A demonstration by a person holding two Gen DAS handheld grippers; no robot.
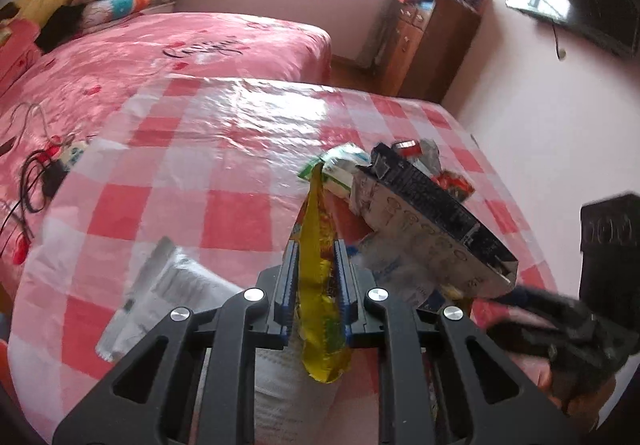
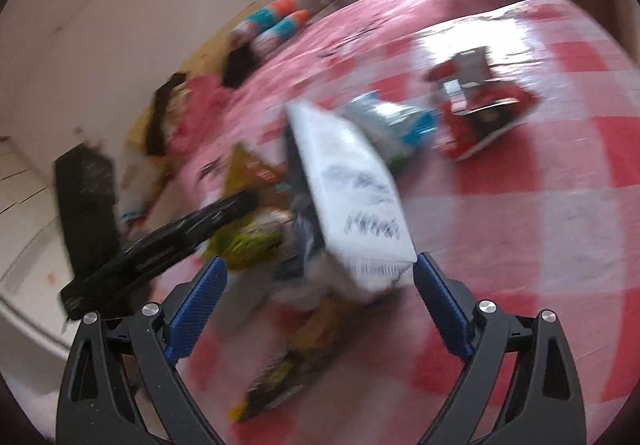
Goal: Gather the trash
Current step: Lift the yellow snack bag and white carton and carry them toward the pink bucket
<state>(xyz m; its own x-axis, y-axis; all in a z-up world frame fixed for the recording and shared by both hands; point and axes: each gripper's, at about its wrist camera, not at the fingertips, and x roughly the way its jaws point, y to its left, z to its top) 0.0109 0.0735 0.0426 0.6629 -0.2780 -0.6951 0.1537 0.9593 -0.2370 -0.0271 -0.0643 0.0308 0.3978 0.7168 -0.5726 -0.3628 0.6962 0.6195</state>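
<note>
Your left gripper (image 1: 316,285) is clamped on a yellow wrapper (image 1: 320,285), held above the checkered table (image 1: 224,149). Your right gripper (image 2: 320,285) stands wide apart, with a white carton (image 2: 348,197) between its blue fingers (image 2: 440,301); whether they touch it, the blur hides. A red packet (image 2: 480,113) lies on the table beyond the carton.

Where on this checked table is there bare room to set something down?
Free: the checked cloth between the bed and the trash pile, and the table's right side past the red packet. Crowded: around the white carton and yellow wrapper.
</note>
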